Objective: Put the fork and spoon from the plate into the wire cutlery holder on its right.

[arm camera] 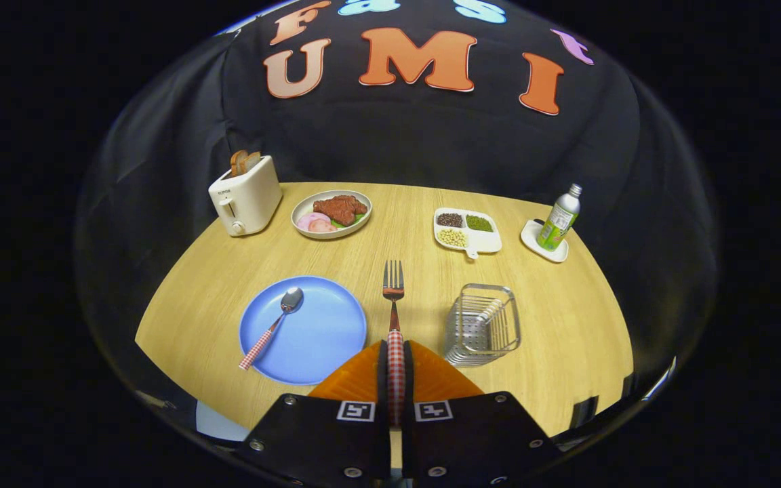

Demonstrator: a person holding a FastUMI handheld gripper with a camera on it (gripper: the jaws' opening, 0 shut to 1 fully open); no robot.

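tool (396, 369): clamped on steel fork with red-checked handle (394, 298), tines ahead | silver wire cutlery holder (483, 325): just right | matching spoon (274, 325): on round blue plate (316, 339), left

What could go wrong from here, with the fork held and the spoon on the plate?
1. The tool is shut on the fork by its handle end alone, so the long tines-forward fork could pivot or slip on the way.
2. The wire cutlery holder looks light; a nudge from the fork might shift or tip it.
3. The spoon lies flat on the blue plate, which may be awkward to pinch.
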